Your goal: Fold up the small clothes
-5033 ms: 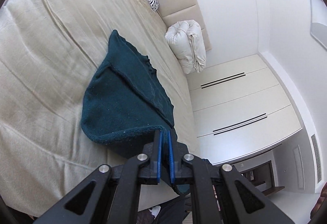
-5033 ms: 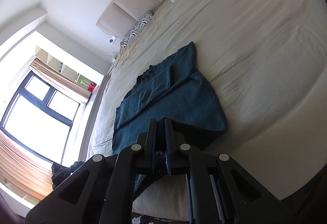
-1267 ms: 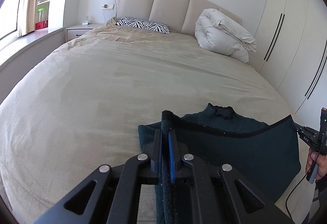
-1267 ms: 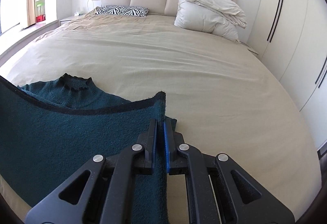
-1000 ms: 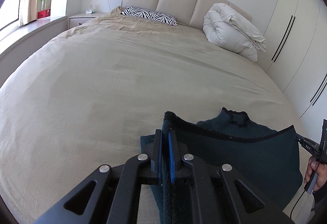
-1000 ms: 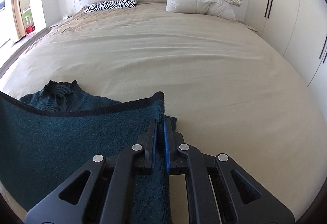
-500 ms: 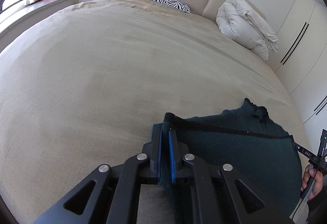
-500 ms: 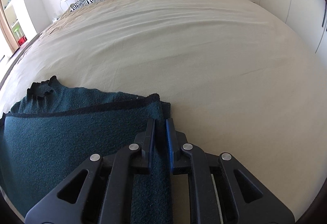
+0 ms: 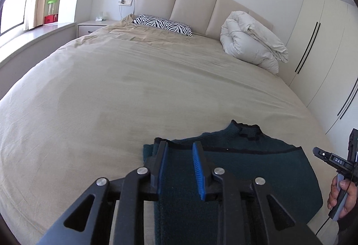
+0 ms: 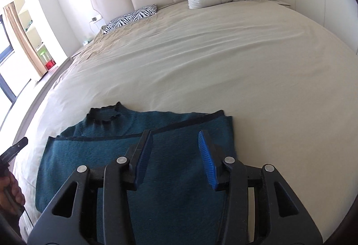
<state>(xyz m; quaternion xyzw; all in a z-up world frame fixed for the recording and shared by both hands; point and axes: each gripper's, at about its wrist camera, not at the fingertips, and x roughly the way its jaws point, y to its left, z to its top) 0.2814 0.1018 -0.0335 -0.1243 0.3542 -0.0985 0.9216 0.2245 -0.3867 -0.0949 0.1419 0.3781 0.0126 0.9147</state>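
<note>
A dark teal knitted sweater (image 9: 257, 169) lies folded flat on the beige bed (image 9: 134, 88) near its foot edge, collar toward the headboard and hem edge laid across the chest. It also shows in the right wrist view (image 10: 94, 155). My left gripper (image 9: 179, 148) is open and empty just above the sweater's left side. My right gripper (image 10: 175, 140) is open and empty above its right side, and it shows at the right edge of the left wrist view (image 9: 331, 159).
A zebra-print pillow (image 9: 163, 23) and a rolled white duvet (image 9: 252, 41) lie at the padded headboard (image 9: 179, 1). White wardrobe doors (image 9: 324, 48) stand to the right. A window ledge (image 9: 33, 34) and nightstand (image 9: 94, 26) are on the left.
Both grippers carried the sweater's hem forward, laid it down over the chest, then opened and let go. The sweater now lies flat on the bed.
</note>
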